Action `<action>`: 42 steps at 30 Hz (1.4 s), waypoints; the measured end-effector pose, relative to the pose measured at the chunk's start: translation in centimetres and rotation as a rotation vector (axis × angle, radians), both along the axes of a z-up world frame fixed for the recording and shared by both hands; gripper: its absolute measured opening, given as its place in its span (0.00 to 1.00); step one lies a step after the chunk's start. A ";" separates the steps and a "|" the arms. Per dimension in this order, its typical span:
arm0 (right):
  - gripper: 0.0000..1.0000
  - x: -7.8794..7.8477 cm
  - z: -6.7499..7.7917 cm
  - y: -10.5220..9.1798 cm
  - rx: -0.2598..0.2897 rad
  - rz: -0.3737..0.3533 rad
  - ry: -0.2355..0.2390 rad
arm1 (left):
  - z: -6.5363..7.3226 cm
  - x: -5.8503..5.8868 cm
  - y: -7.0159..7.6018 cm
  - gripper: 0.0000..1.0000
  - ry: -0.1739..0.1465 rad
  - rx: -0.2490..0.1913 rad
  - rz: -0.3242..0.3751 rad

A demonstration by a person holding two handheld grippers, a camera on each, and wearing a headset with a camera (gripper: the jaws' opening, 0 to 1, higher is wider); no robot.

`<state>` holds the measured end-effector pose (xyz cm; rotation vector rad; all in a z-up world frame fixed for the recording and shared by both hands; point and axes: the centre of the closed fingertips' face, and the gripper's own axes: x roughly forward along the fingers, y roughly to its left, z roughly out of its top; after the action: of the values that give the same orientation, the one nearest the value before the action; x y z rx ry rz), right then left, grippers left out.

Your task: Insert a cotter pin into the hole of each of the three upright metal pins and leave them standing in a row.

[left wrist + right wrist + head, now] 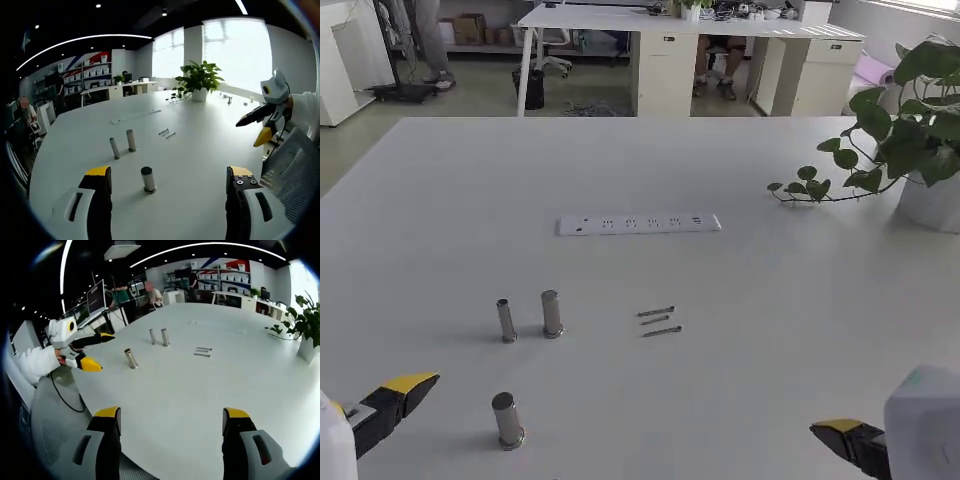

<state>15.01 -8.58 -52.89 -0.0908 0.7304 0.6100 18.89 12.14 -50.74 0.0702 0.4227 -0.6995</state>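
Plainly, three metal pins (552, 314) stand upright on the white worktop (770, 330), each with its long axis vertical. In the head view two of them stand side by side left of centre, close but not touching. The third pin (508, 420) stands alone lower in the frame, straight below the left one of the pair and well apart from it.

Three cotter pins (656, 321) lie flat to the right of the pair, clear of it. They are stacked one above another in the frame and roughly parallel. Their long axes run left to right, with the right ends tipped slightly upward. They are too small to tell which end is the head.

At the lower left corner the left gripper (405, 388) shows one yellow-tipped finger pointing right. In the left gripper view its fingers (97, 172) are spread wide and hold nothing. The third pin stands untouched on the worktop ahead, nearer the left finger.

At the lower right corner the right gripper (850, 438) points left. In the right gripper view its fingers (235, 415) are also spread wide and hold nothing, with bare worktop between them.

A white power strip (639, 224) lies higher in the frame than the pins, its long axis left to right. A potted plant (910, 140) sits at the right edge.
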 end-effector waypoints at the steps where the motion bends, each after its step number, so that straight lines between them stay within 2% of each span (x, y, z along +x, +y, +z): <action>1: 0.81 0.0 0.0 0.0 -0.001 0.002 0.000 | 0.0 -0.3 0.1 0.99 0.010 -0.006 -0.002; 5: 0.81 0.2 0.0 0.4 -0.009 0.016 0.002 | 0.0 -1.5 0.8 0.99 0.030 -0.012 -0.004; 7: 0.81 0.3 0.2 0.7 -0.012 0.028 0.002 | -0.1 -1.7 1.3 1.00 0.015 -0.025 0.021; 8: 0.81 0.4 0.2 0.9 -0.014 0.034 0.001 | -0.5 -1.9 1.4 1.00 0.041 -0.042 0.028; 9: 0.81 0.5 0.3 1.1 -0.016 0.040 -0.002 | -0.6 -2.0 1.6 1.00 0.053 -0.051 0.037; 10: 0.81 0.5 0.4 1.2 -0.017 0.045 -0.003 | -0.7 -2.0 1.8 1.00 0.047 -0.053 0.046; 17: 0.80 1.0 0.5 1.7 -0.045 0.105 -0.003 | -0.7 -2.3 2.3 0.99 0.056 -0.052 0.061; 19: 0.80 1.4 0.8 1.8 -0.049 0.119 -0.016 | -0.6 -2.2 2.5 0.99 0.049 -0.050 0.069; 26: 0.79 3.3 2.1 1.7 -0.055 0.148 -0.033 | -0.6 -2.5 3.0 0.99 0.054 -0.042 0.085; 29: 0.79 4.7 3.4 1.8 -0.089 0.190 -0.065 | -1.2 -2.7 3.3 0.99 0.070 -0.043 0.092; 34: 0.79 7.4 5.2 1.6 -0.138 0.220 -0.110 | -1.0 -2.9 3.5 0.99 0.053 -0.015 0.101; 39: 0.77 8.6 5.4 1.9 -0.163 0.272 -0.089 | -0.3 -3.0 3.7 0.99 0.034 -0.018 0.116; 42: 0.77 9.3 5.3 2.2 -0.153 0.304 -0.062 | -0.2 -3.2 3.8 0.99 0.034 -0.033 0.131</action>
<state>24.27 -6.39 -47.62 -0.3656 0.7081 0.8369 15.70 15.94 -50.90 -0.0008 0.4442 -0.5793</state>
